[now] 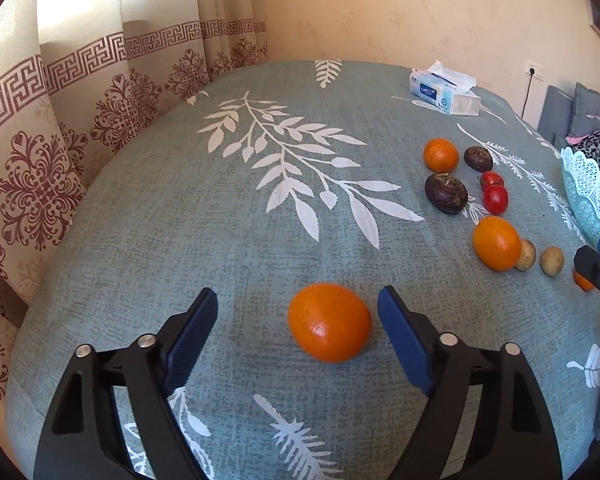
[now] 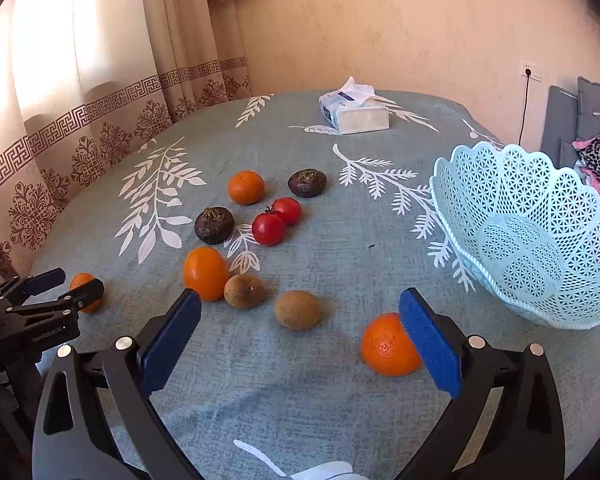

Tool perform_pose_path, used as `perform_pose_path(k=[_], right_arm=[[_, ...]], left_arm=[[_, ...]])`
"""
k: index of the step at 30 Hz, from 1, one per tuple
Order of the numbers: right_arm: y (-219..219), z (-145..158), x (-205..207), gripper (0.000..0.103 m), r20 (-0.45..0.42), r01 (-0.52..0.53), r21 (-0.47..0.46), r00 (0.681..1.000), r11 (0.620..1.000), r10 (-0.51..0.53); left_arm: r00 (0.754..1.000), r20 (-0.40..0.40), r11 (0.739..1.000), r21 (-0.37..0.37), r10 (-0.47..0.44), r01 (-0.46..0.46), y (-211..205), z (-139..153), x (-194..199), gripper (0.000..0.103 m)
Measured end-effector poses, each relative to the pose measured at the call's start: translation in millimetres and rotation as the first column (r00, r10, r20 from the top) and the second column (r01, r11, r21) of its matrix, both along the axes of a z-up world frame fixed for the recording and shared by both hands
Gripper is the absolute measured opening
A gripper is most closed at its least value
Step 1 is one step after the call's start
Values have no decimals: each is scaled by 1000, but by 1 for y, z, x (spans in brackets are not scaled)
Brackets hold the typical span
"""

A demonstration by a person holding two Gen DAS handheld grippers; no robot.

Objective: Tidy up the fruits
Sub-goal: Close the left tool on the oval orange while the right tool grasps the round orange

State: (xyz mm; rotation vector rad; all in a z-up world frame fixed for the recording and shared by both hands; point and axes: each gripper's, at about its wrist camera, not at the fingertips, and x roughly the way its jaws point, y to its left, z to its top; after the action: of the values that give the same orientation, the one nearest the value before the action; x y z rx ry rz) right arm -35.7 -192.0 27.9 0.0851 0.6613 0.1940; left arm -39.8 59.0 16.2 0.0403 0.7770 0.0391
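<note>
Tongs first: the left gripper (image 1: 296,304) stands wide, empty, with an orange (image 1: 329,322) lying on the cloth between its blue pads, nearer the right one and touching neither. The right gripper (image 2: 300,312) is equally wide and empty; a second orange (image 2: 388,345) sits just inside its right pad, partly hidden behind it, so contact there cannot be told.

Both oranges look firm, round and moderately heavy, with slightly glossy peel, so they would likely roll or slip if pinched off-centre. The sensible hold is across the widest middle, pads square on opposite sides, with modest pressure.

Ahead of the right gripper lie two small brown fruits (image 2: 297,309), a third orange (image 2: 205,273), two red tomatoes (image 2: 268,229) touching each other, two dark wrinkled fruits (image 2: 214,225) and a far orange (image 2: 246,187). The tomatoes look soft and bruisable. To its right stands the pale blue basket (image 2: 540,280), empty, the probable destination.

Everything rests on a grey-green tablecloth (image 1: 180,220) printed with white leaves, soft enough to slow rolling. A tissue box (image 2: 354,114) sits at the far edge, before patterned curtains (image 1: 40,140) and a beige wall.
</note>
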Motion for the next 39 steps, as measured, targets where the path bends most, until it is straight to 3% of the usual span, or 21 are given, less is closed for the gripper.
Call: perform_pose_path(k=[7, 10, 12, 17, 24, 32, 39], right_arm=[[0, -1, 2, 98, -20, -18, 2, 1000, 1000, 18], [-1, -3, 4, 90, -33, -19, 8, 999, 1000, 20], [2, -4, 5, 72, -44, -29, -13, 999, 999, 29], [8, -8, 10, 51, -75, -56, -33, 996, 998, 53], [14, -9, 19, 42, -92, -48, -90, 995, 995, 40], [23, -11, 18, 40, -94, -90, -138, 993, 986, 78], [-20, 11, -3, 39, -63, -48, -21, 997, 999, 46]], left_arm=[[999, -44, 998, -53, -30, 28, 2, -6, 4, 60], [998, -42, 997, -57, -45, 43, -1, -6, 2, 47], [998, -42, 998, -50, -46, 44, -3, -6, 1, 41], [998, -30, 997, -61, -46, 44, -2, -4, 0, 41], [998, -15, 995, -77, -68, 67, -6, 3, -3, 41], [996, -1, 993, -78, -84, 84, -12, 10, -3, 41], [997, 13, 993, -87, -82, 82, -8, 15, -6, 41]])
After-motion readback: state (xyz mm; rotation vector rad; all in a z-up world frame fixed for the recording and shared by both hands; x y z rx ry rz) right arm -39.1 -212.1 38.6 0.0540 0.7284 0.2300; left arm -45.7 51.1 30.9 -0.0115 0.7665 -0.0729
